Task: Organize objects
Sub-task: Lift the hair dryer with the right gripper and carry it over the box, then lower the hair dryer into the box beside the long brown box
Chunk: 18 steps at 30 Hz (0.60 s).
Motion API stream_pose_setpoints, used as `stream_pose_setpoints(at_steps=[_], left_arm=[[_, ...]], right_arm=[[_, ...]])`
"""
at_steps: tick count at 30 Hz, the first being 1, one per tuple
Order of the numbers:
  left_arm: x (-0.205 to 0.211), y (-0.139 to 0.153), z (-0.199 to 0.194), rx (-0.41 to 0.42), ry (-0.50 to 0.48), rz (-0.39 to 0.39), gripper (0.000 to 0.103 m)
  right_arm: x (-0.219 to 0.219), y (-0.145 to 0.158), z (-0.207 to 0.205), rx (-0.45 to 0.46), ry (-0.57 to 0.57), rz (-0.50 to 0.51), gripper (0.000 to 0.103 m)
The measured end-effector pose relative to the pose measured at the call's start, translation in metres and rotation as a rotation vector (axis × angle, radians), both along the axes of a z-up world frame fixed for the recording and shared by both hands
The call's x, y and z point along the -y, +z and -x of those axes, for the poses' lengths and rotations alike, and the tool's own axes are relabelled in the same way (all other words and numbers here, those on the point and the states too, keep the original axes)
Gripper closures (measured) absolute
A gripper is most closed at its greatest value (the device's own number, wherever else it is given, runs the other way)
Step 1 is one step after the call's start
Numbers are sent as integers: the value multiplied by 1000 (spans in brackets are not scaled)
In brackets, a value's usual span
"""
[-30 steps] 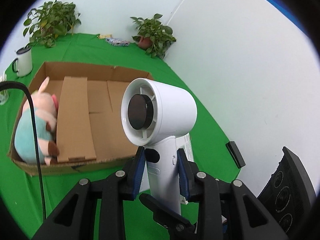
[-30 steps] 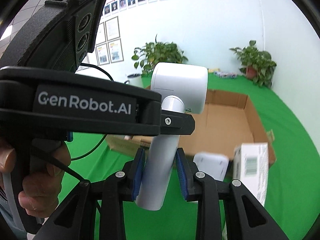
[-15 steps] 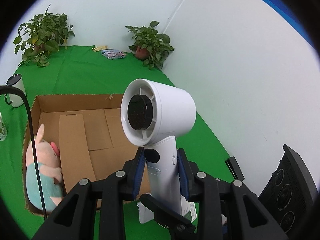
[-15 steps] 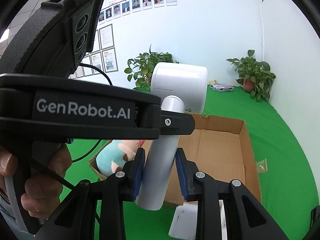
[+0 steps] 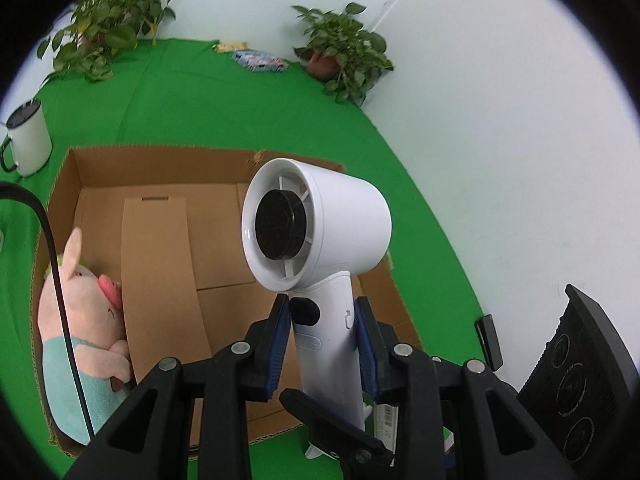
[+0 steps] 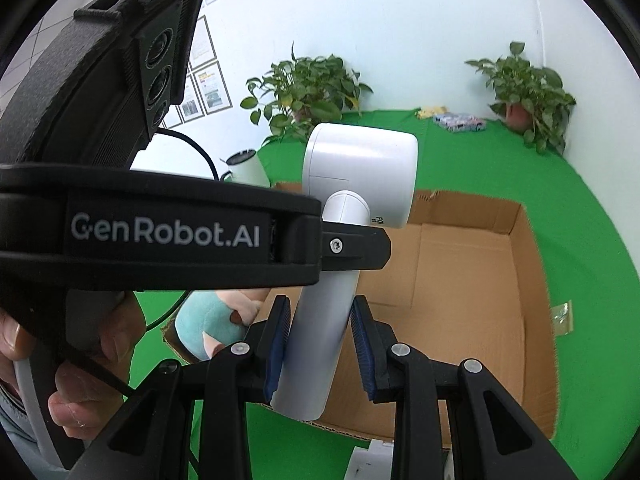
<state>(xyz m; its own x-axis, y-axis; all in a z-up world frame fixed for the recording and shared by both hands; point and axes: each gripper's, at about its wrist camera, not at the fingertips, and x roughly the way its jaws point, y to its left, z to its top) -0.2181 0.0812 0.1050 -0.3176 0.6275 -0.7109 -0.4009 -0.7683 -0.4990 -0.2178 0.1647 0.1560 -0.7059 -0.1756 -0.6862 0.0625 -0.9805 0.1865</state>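
Both grippers have carried the white plastic hair dryer with the round barrel and black centre disc [image 5: 316, 236] sideways over the last second, so the open brown cardboard box [image 5: 160, 168] now sits directly below and behind it, where a second ago the box lay further off to the left in the left wrist view. Left gripper [image 5: 322, 336] has its blue-padded fingers [image 5: 280, 336] clenched on the upper handle just under the barrel. Right gripper [image 6: 318, 344] has its fingers [image 6: 276, 344] pressed on the lower handle, so both hold the same dryer at two heights, held in the air and touching nothing else. Dryer's long axis is the handle, roughly upright with a slight tilt; the barrel crosses it at the top, its open end facing the left camera. Key relation: the box floor lies down and forward of the fingers, with a loose cardboard flap [image 5: 160, 280] lying on the floor and a pink and teal plush pig toy [image 5: 80, 320] filling the left end, so the bare right half of the box is the free spot, I judge. Neither hand is clearly nearer; the left one grips closer to the barrel. Green cloth bench [image 5: 200, 92] carries the box, a white enamel mug [image 5: 28, 140] and potted plants [image 5: 344, 48] behind.
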Motion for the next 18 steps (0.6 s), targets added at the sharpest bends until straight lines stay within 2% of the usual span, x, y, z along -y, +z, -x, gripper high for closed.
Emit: stream_pose_setpoints(at_steps=[3, 8, 18], left_arm=[[1, -20, 7, 39, 8, 13, 73], [-2, -54, 15, 100, 13, 36, 73], [-10, -106, 30, 203, 19, 72, 72]], right_arm=[[7, -21, -3, 32, 3, 23, 74], [-2, -65, 10, 81, 1, 65, 74], [-22, -132, 38, 197, -29, 134, 76]])
